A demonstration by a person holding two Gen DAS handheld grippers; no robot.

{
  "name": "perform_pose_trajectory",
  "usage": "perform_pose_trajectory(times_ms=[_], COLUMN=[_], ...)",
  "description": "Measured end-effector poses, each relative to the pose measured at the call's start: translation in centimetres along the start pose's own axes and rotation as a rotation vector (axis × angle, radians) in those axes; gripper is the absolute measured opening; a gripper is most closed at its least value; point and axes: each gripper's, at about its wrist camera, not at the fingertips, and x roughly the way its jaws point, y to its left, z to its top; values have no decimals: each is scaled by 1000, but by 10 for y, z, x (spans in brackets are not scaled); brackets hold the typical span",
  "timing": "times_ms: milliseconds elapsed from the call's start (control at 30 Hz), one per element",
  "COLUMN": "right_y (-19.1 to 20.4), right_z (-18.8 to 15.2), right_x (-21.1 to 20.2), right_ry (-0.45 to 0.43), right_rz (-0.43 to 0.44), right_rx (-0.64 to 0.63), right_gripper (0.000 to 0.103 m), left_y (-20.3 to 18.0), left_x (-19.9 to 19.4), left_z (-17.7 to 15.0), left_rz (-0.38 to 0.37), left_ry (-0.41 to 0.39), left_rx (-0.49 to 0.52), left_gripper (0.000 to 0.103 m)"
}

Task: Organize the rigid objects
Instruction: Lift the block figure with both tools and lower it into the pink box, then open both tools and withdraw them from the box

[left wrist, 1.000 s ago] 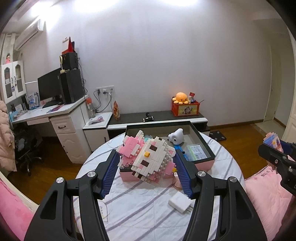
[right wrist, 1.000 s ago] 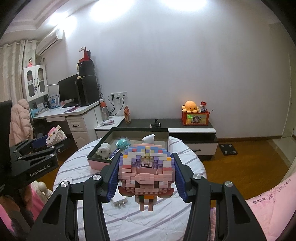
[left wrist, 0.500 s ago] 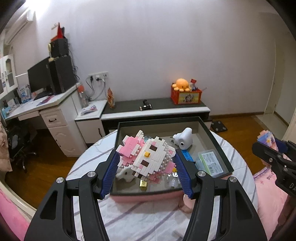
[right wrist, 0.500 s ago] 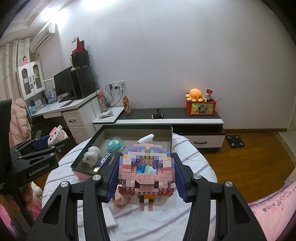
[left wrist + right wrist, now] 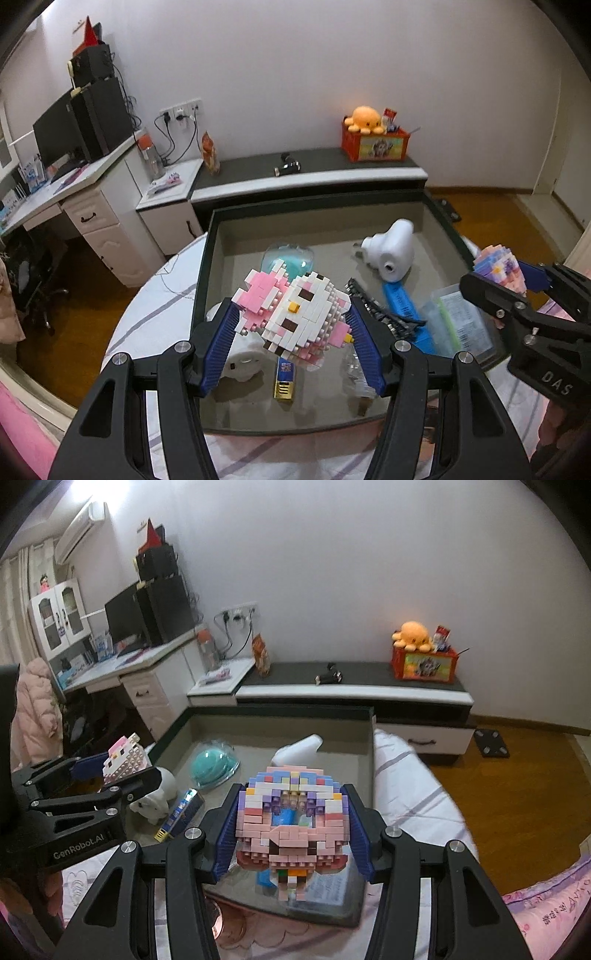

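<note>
Moved: both claws carried forward and down since the earlier frames, now above the open box (image 5: 207, 280) instead of short of it.
Left claw (image 5: 291, 328): pinching the pink-and-white brick figure (image 5: 291, 314), above the box's near half.
Right claw (image 5: 291, 823): pinching the pastel brick figure (image 5: 291, 823), over the box's near right corner.
Meaning: judged ready for lowering and release.
Count: two brick figures, one box, one striped surface (image 5: 413, 790) beneath.
Below the claws: one teal dome (image 5: 214, 764), one white toy (image 5: 391, 251).
</note>
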Motion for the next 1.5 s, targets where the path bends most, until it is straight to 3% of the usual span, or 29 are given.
perform_pose_trajectory(times_ms=[400,433,500,567,667,1167,1500], right_y=[-2,-2,-4,-5,-9,-13,-1], right_z=[-5,-6,-5,-5,-4,-3,-5], right_x=[34,34,35,35,33,29,-18], right_ry=[83,83,87,86,72,65,8], right_rz=[20,27,31,24,-1,-4,-27], right_rx=[2,7,11,15,28,43,19], right_gripper=[53,53,55,60,78,78,79], left_y=[-3,-3,-4,-4,-6,-6,-4], left_x=[27,27,28,26,25,23,-25], left_z=[-1,-1,0,0,-1,-2,-8], left_rz=[-17,-12,-8,19,19,33,24], left_ry=[68,70,68,48,46,48,-29], left_rx=[9,12,14,21,31,26,12], left_gripper=[64,68,93,93,94,97,100])
